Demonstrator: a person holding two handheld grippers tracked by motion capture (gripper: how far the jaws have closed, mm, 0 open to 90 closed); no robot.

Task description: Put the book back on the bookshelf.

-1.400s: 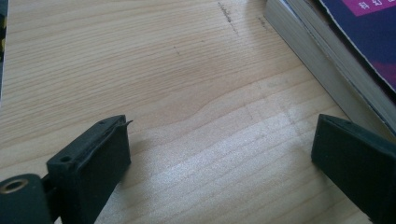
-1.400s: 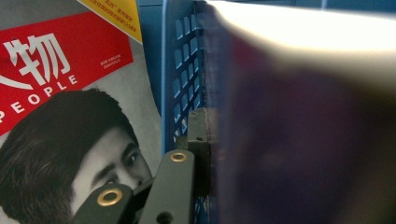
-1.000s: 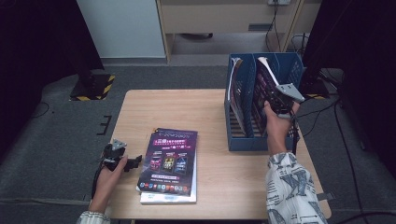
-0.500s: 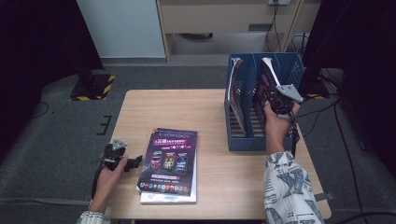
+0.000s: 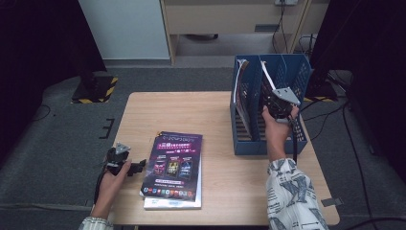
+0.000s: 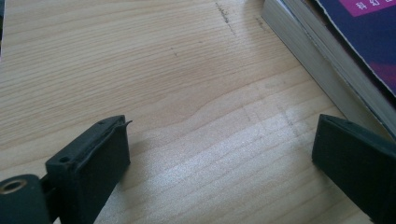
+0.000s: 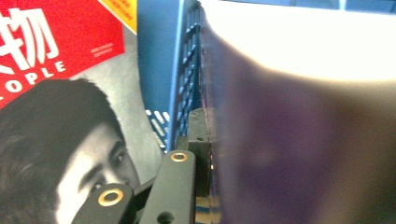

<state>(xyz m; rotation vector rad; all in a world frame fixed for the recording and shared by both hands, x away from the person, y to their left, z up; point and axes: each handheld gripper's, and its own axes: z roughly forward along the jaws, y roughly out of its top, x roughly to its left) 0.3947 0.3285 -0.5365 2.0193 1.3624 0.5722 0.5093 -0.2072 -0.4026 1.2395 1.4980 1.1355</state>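
Observation:
My right gripper (image 5: 273, 98) reaches into a blue file rack (image 5: 258, 143) at the table's right and is shut on a thin purple-covered magazine (image 5: 267, 72) that stands tilted in a middle slot. In the right gripper view that magazine (image 7: 303, 140) is a blur pressed against my right gripper's (image 7: 208, 130) black jaw. A red-covered magazine (image 7: 60, 46) leans in the neighbouring slot. My left gripper (image 5: 136, 166) rests low on the table, open, just left of a stack of magazines (image 5: 174, 163). Bare wood lies between the jaws of the left gripper (image 6: 219, 154), with the stack's edge (image 6: 327, 46) at the upper right.
The wooden table (image 5: 191, 115) has bare room behind the stack and left of the rack. A dark cable (image 5: 293, 143) trails from the right gripper along the rack's right side. The floor behind holds a black stand with a striped base (image 5: 95, 88).
The right gripper has shifted slightly left with the magazine, which now stands a little more upright in the rack. The left gripper has stayed put.

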